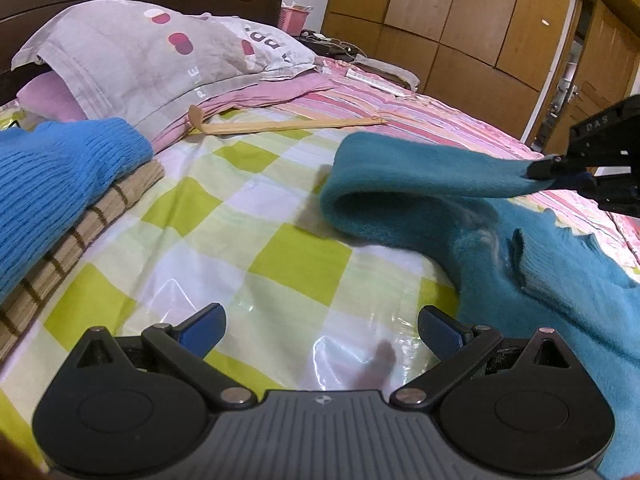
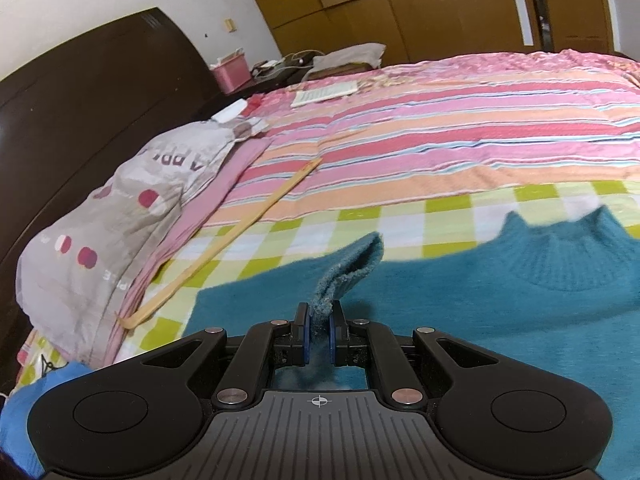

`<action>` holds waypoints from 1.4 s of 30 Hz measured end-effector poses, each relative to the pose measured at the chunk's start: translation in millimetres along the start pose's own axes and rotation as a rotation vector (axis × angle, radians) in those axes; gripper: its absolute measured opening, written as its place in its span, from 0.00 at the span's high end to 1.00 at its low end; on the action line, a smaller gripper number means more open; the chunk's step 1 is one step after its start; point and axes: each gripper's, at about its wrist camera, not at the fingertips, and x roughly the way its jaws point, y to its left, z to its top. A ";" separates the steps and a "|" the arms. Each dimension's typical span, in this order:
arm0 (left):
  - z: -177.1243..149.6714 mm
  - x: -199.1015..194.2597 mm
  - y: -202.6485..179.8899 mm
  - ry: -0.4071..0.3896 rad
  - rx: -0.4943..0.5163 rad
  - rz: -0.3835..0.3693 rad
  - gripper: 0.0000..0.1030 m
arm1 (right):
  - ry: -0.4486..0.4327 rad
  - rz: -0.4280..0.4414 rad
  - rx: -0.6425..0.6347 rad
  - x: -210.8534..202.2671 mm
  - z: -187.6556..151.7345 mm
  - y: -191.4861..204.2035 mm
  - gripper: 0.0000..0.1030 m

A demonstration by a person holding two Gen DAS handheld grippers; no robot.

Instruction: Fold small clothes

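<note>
A teal fuzzy sweater [image 1: 540, 264] lies on the green-checked plastic sheet [image 1: 240, 240] on the bed. My right gripper [image 2: 319, 320] is shut on the teal sleeve [image 2: 344, 276] and holds it lifted over the sweater body [image 2: 480, 312]. In the left wrist view the right gripper [image 1: 560, 168] shows at the right, pinching the sleeve's end [image 1: 420, 168]. My left gripper [image 1: 320, 328] is open and empty, low over the sheet, just left of the sweater's edge.
A bright blue knit garment [image 1: 52, 184] lies on a bamboo mat [image 1: 80, 232] at the left. A grey pillow [image 1: 140, 60] and a wooden stick [image 1: 288, 124] lie behind. A pink striped blanket [image 2: 440, 132] covers the far bed. Wooden wardrobe [image 1: 460, 20] beyond.
</note>
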 end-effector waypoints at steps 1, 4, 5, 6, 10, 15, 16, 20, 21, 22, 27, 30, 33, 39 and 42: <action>-0.3 0.1 -0.3 -0.001 0.003 0.000 0.00 | -0.001 -0.005 0.004 -1.9 -0.4 -3.6 0.92; -1.5 0.0 -1.9 -0.003 0.008 -0.002 0.00 | -0.003 -0.019 0.016 -7.2 -2.1 -13.8 0.92; -1.9 0.0 -2.2 -0.004 0.010 -0.001 0.00 | -0.004 -0.023 0.021 -9.4 -2.3 -17.9 0.92; -2.2 0.5 -2.4 -0.002 0.011 -0.001 0.00 | -0.006 -0.028 0.025 -11.3 -2.3 -21.1 0.92; -3.7 2.5 -3.4 0.004 0.012 -0.002 0.00 | -0.019 -0.046 0.036 -21.4 0.0 -36.0 0.92; -6.6 3.0 -8.5 0.002 0.038 -0.005 0.00 | -0.030 -0.072 0.059 -30.6 3.1 -55.6 0.92; -7.3 2.2 -10.1 -0.001 0.046 -0.005 0.00 | -0.031 -0.075 0.061 -31.6 3.6 -57.2 0.92; -8.1 0.6 -13.6 -0.014 0.065 0.002 0.00 | -0.044 -0.062 0.053 -38.5 8.1 -54.3 0.92; -8.1 -0.6 -14.5 -0.021 0.067 0.005 0.00 | -0.047 -0.057 0.052 -40.8 10.0 -52.9 0.92; -8.1 -2.6 -15.7 -0.032 0.070 0.006 0.00 | -0.047 -0.049 0.053 -42.9 12.2 -50.3 0.92; -2.0 -21.2 -38.7 -0.124 0.133 0.016 0.00 | -0.062 0.029 0.011 -58.6 24.7 -24.4 0.92; 4.3 -29.9 -70.3 -0.228 0.259 0.028 0.00 | -0.073 0.063 -0.030 -68.2 29.9 -9.4 0.92; 15.4 -29.4 -105.4 -0.298 0.361 0.024 0.00 | -0.058 0.084 -0.037 -71.6 30.3 -0.9 0.92; 33.4 -24.2 -151.9 -0.439 0.453 0.051 0.00 | -0.019 0.130 -0.032 -77.2 25.6 3.4 0.92; 40.0 -12.1 -161.4 -0.443 0.515 0.060 0.14 | -0.002 0.145 -0.040 -79.6 24.3 2.7 0.92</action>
